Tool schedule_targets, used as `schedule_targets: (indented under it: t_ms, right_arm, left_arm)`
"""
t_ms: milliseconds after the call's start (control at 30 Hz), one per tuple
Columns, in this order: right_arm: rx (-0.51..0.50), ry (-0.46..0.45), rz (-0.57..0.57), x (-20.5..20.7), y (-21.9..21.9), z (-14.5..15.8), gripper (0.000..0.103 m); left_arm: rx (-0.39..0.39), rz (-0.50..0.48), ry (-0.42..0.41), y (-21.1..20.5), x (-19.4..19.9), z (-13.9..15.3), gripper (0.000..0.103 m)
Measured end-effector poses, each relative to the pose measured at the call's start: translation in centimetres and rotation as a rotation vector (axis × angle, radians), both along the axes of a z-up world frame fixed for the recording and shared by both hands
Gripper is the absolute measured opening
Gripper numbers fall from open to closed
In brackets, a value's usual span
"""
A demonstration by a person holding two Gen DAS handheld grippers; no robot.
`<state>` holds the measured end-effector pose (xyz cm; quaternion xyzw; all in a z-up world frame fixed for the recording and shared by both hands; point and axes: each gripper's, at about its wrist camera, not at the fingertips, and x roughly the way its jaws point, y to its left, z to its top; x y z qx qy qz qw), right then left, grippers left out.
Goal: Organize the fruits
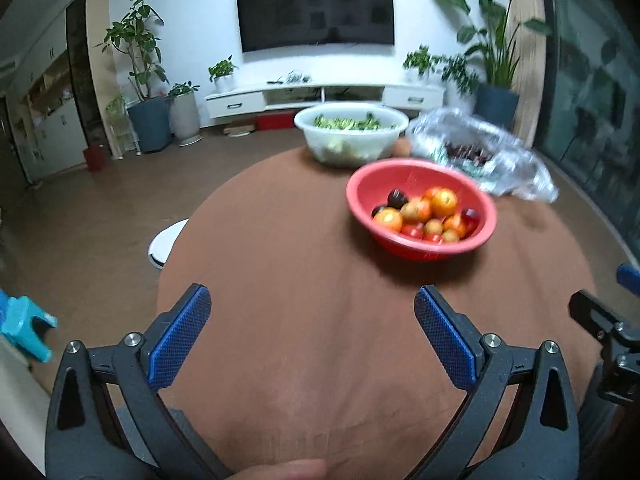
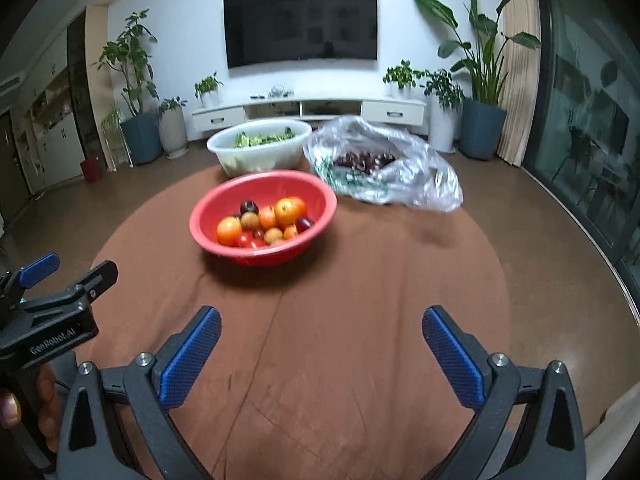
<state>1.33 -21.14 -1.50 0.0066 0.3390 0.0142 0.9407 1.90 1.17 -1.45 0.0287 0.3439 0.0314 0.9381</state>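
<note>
A red bowl (image 1: 420, 246) (image 2: 224, 248) holds mixed fruit (image 1: 428, 214) (image 2: 266, 222): oranges, small red tomatoes, dark plums and brownish round ones. It stands on a round brown table (image 1: 300, 340) (image 2: 360, 320). My left gripper (image 1: 312, 300) is open and empty, well short of the bowl, which lies ahead to its right. My right gripper (image 2: 322, 320) is open and empty too, with the bowl ahead to its left. A clear plastic bag (image 1: 480, 152) (image 2: 384, 168) behind the bowl holds dark red fruit.
A white bowl of green vegetables (image 1: 352, 132) (image 2: 260, 146) stands at the table's far edge. The other gripper's black body shows at the right edge (image 1: 608, 332) and left edge (image 2: 52, 312). A white round stool (image 1: 168, 244) and a turquoise stool (image 1: 24, 328) are left of the table.
</note>
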Motion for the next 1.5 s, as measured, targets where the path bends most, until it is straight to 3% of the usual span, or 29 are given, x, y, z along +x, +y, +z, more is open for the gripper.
schedule_targets:
  t_ms: [567, 1500]
  right_arm:
    - [-0.009, 0.028, -0.004, 0.4, 0.2, -1.1, 0.103]
    - [-0.003, 0.032, -0.016, 0.3, 0.2, -1.3, 0.103]
  left_arm:
    - [-0.034, 0.005, 0.118, 0.2, 1.9, -3.0, 0.103]
    - [-0.039, -0.024, 0.125, -0.2, 1.2, -3.3, 0.103]
